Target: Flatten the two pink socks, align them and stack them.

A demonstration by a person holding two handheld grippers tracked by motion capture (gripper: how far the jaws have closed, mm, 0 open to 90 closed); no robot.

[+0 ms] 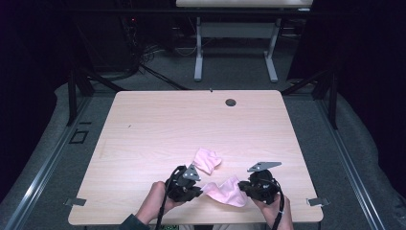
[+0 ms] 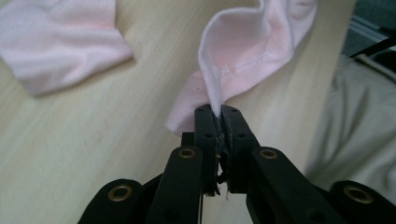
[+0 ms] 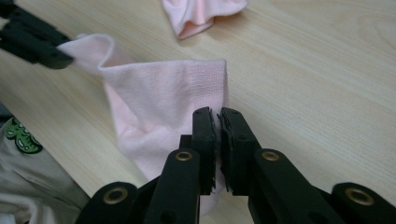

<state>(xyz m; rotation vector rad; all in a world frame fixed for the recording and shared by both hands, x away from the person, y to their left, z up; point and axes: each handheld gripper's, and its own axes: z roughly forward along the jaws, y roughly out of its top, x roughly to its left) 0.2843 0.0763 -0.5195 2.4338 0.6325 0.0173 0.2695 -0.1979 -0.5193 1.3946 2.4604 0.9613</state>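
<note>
Left claw: your left claw [image 1: 200, 190] sits at the near edge of the worktop [image 1: 158, 129], jaws pressed together on one end of the pink sock [image 1: 225, 190]; in the left gripper view [image 2: 217, 108] a thin fold of the fabric stands pinched between the pads.
Right claw: your right claw [image 1: 243, 186] is just right of it along the same near edge, clamped on the other end of that sock; in the right gripper view [image 3: 217, 113] the sock's edge runs into the narrow slit between the pads.
Pink sock: it hangs stretched between your two claws, close to the near edge and a little right of the middle, sagging toward the wood [image 3: 159, 98].
Second sock: a crumpled pink sock [image 1: 207, 160] lies just beyond the held one, apart from it, on bare wood.
Cable hole: a round grommet [image 1: 231, 102] sits near the far edge.
</note>
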